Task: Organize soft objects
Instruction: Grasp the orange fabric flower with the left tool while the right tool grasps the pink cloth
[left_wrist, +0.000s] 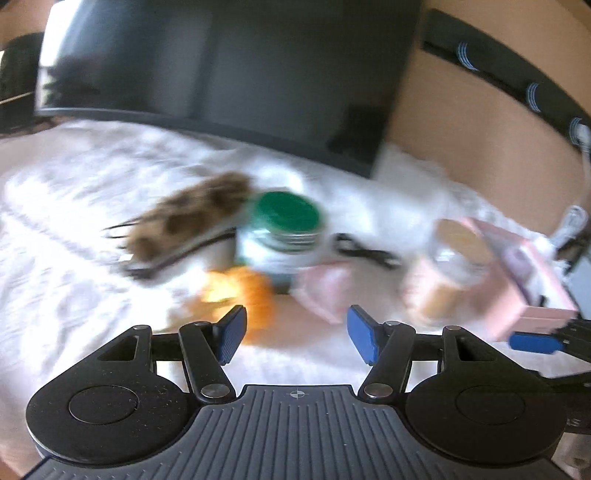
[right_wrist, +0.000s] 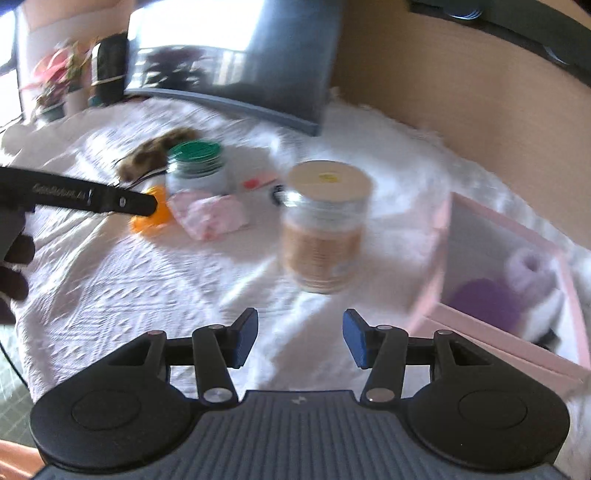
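We found the left gripper (left_wrist: 293, 334) and right gripper (right_wrist: 300, 338) both with jaws apart and empty. Using the pink box (right_wrist: 509, 328) as landmark: purple and pale soft things already lay inside it. Beyond it stood a tan jar (right_wrist: 325, 229). Farther off, an orange item (right_wrist: 153, 214), pink cloth (right_wrist: 210, 214) and brown fuzzy piece (right_wrist: 159, 153) remained outside, around a green-lidded jar (right_wrist: 197, 166). We judged the sorting partly done.

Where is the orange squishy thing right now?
The orange soft thing lies on the white bedspread, just ahead of the left gripper, in front of the green-lidded jar and beside the pink cloth.
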